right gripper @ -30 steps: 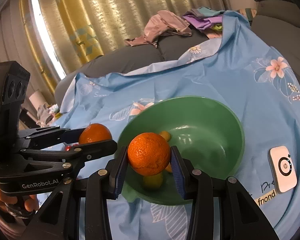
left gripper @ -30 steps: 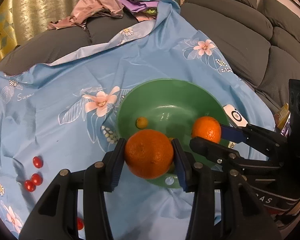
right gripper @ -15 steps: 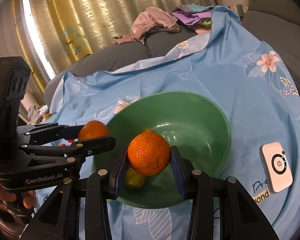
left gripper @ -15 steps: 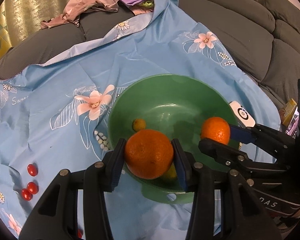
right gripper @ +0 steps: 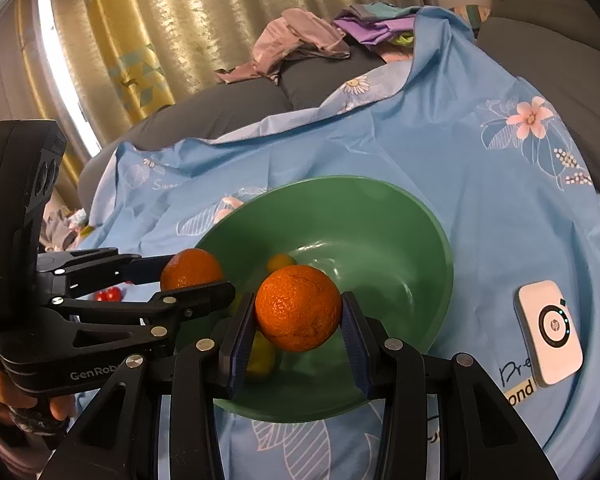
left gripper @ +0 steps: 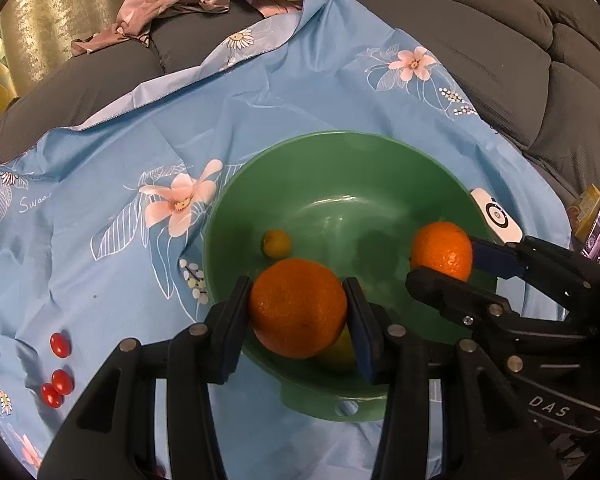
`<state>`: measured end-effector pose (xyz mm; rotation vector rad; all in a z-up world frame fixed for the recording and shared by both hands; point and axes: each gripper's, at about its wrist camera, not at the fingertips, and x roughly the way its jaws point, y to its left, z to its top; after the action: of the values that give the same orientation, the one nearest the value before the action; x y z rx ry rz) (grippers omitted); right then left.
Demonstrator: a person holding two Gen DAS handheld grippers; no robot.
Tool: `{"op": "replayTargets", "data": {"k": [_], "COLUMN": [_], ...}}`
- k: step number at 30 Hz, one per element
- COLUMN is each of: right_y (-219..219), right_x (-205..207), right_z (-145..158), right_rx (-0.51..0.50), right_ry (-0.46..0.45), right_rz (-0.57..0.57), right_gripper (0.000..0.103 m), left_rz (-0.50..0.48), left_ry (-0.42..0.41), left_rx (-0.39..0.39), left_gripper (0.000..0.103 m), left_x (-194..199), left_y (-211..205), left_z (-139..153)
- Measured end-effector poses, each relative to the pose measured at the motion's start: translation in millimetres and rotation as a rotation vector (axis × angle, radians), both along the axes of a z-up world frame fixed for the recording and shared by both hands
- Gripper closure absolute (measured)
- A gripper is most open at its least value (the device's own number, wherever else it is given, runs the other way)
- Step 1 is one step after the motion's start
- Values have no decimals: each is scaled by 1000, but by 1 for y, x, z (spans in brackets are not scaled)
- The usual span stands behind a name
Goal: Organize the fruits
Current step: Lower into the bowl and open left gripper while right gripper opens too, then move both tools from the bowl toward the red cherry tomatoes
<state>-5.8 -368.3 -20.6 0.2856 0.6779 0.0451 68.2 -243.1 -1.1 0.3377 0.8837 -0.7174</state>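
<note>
Left wrist view: left gripper (left gripper: 298, 312) clamped on one orange (left gripper: 298, 308) at lower centre, right gripper (left gripper: 446, 266) clamped on another orange (left gripper: 442, 250) at right, both over the green bowl (left gripper: 380, 152); likely bouncing out if dropped high.

- Left wrist view: we look from just behind the left claw (left gripper: 298, 312), forward and steeply down along its fingers, so the green bowl (left gripper: 380, 148) lies close ahead and below.
- Right wrist view: we look from just behind the right claw (right gripper: 298, 312), forward and less steeply down; the bowl lies close ahead, with curtains (right gripper: 220, 20) far beyond.
- Shared field: both views hold the bowl, the blue floral cloth (left gripper: 280, 92), the white device (right gripper: 550, 332) and the clothes pile (right gripper: 300, 46).
- Cross-sighting: we see the right claw to the right of the left claw, and conversely.
</note>
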Motion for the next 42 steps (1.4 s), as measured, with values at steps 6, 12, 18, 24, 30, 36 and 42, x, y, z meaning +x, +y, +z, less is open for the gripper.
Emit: {"op": "replayTargets", "data": {"k": [6,12,18,24,30,36,42], "right_y": [0,0,-1,-2,6,23,47], "right_x": [1,2,3,1,-8,-18,-27], "right_z": [-1,-2,-3,-4,7,19,31], "right_rx": [-2,-3,-6,-2,-22,-43,-69], "right_ry": [7,12,24,39,15,-10,-35], "right_rz": [-2,-4,-9,-30,-30,10,64], "right_gripper": [59,59,59,59,59,59,59], "left_rz": [1,-3,8,46,111,197,289], "left_ry": [4,-16,-18,-29,-40,-28,-14], "left_rx": [6,2,-1,0,-15,-26,-34], "left_gripper": [56,58,57,28,14,10,10], "left_x": [2,2,2,2,-6,-18,-39], "left_y": [-1,-2,1,14,44,86,131], "left_z": [-2,2,4,10,19,20,16]}}
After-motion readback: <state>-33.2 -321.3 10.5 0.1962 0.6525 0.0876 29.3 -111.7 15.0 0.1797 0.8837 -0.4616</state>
